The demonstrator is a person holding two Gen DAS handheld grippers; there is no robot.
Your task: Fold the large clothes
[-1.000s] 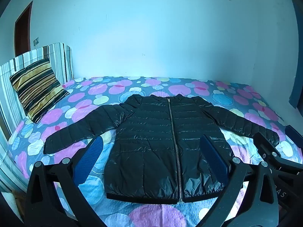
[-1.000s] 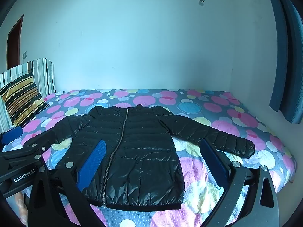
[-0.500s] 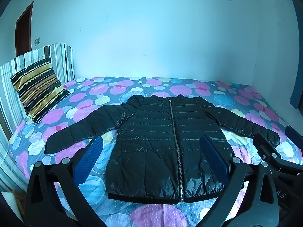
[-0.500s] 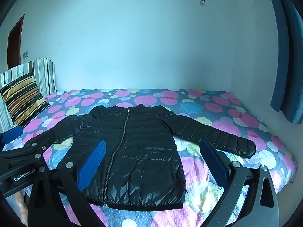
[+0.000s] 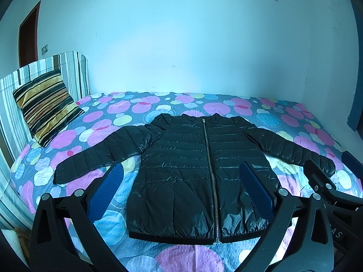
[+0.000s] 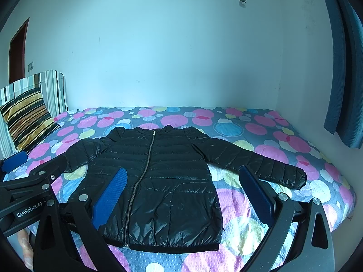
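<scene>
A black quilted jacket (image 5: 195,170) (image 6: 156,181) lies flat and zipped on the bed, front up, hem toward me, both sleeves spread out to the sides. My left gripper (image 5: 181,188) hovers open above the hem end, its blue pads (image 5: 106,190) wide apart with nothing between them. My right gripper (image 6: 181,192) is open too, held over the jacket's right half and apart from the cloth. The right gripper's frame shows at the right edge of the left wrist view, and the left gripper's frame at the left edge of the right wrist view.
The bed cover (image 5: 238,106) (image 6: 267,149) is grey with pink, blue and yellow dots. A striped pillow (image 5: 45,106) (image 6: 25,117) leans on a striped headboard (image 5: 72,72) at the left. A pale wall stands behind, a blue curtain (image 6: 344,68) at the right. A hand (image 6: 26,247) shows at lower left.
Both grippers have drifted slightly back and up, so the jacket sits a little lower and more fully in view. The jacket itself has not moved.
</scene>
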